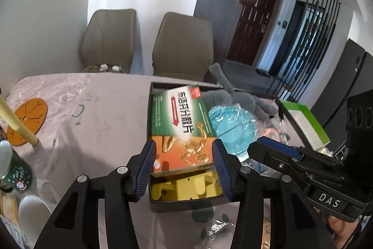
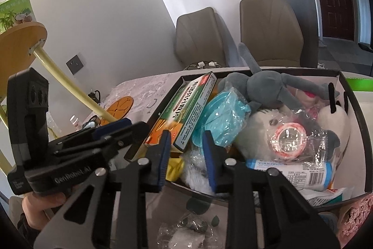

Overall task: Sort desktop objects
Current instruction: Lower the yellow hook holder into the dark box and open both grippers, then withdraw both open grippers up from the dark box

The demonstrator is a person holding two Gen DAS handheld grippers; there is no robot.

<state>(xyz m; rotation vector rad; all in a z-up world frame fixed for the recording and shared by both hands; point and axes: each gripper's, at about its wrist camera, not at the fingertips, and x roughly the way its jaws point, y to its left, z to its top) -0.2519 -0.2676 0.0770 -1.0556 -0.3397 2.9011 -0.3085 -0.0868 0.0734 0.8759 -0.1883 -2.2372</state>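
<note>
A green, white and orange medicine box (image 1: 181, 130) lies tilted in the left end of a black storage box (image 1: 186, 202), over a yellow plastic piece (image 1: 184, 186). My left gripper (image 1: 184, 167) straddles the medicine box's near end, jaws wide, pads beside its edges; I cannot tell if they touch. In the right wrist view the medicine box (image 2: 186, 109) leans against the black box's left wall (image 2: 163, 100). My right gripper (image 2: 186, 155) is open and empty above the near rim, next to a blue wrapped item (image 2: 221, 118).
The black box also holds a grey plush (image 2: 263, 88), a white plush (image 2: 333, 121), wrapped tape (image 2: 289, 139) and a white tube (image 2: 298, 172). An orange coaster (image 1: 25, 121), a green mug (image 1: 14, 169) and a green-edged carton (image 1: 305, 125) sit on the tablecloth. Two chairs stand behind.
</note>
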